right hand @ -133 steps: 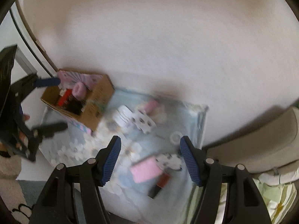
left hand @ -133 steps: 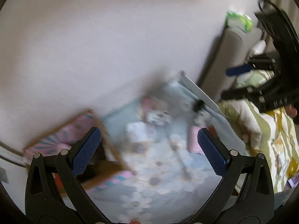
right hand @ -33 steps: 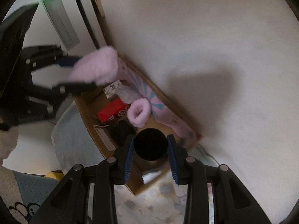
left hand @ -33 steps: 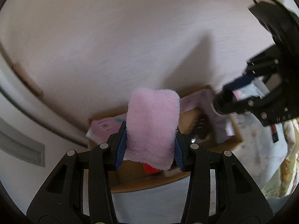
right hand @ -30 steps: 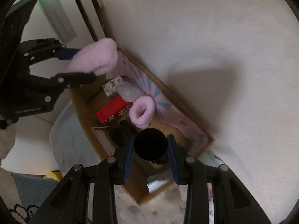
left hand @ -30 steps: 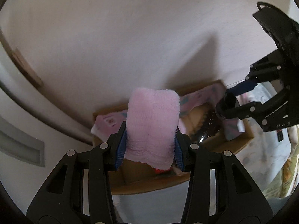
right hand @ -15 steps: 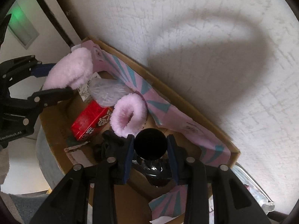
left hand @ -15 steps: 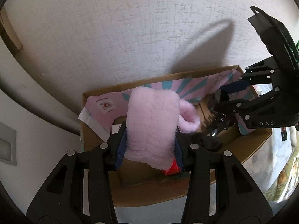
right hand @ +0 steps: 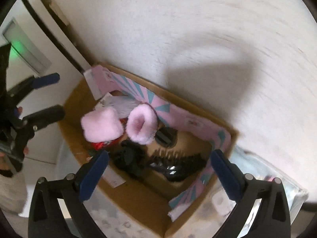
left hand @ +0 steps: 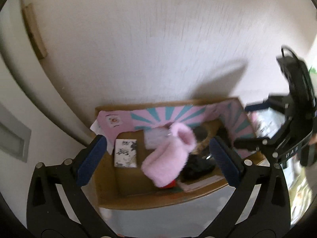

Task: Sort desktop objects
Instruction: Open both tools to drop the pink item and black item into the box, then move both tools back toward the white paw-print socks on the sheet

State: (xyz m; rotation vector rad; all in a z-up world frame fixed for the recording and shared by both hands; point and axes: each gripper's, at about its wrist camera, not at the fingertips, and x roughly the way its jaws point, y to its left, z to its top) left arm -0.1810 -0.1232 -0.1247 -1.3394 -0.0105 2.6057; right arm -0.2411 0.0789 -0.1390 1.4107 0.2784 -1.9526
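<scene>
Both of your grippers hang over the cardboard box (left hand: 202, 196), and both have just been opening: the left gripper (left hand: 158, 159) stands with its jaws spread wide and nothing pressed between the pads, and the right gripper (right hand: 158, 173) is spread just as wide and bare. The pink fluffy piece (left hand: 168, 163) you let go lies below the left jaws among the box's contents, tilted, its lower end over something red (left hand: 170, 184) and its upper end against the second pink fluffy piece (right hand: 141, 124), which lies with its open mouth up. The black cylinder (right hand: 165, 135) lies against that piece on the box floor, with the black hair clip (right hand: 176, 163) below it in the right wrist view. Expect the plush pieces to be light, soft and squashy: they give under the pads and spring back, so take them across the thick middle and close well in. The cylinder looks stiff and smooth, likely to roll or slip, so grip it across its width, not at the rim. The clip looks glossy and toothed; take it by its spine.
</scene>
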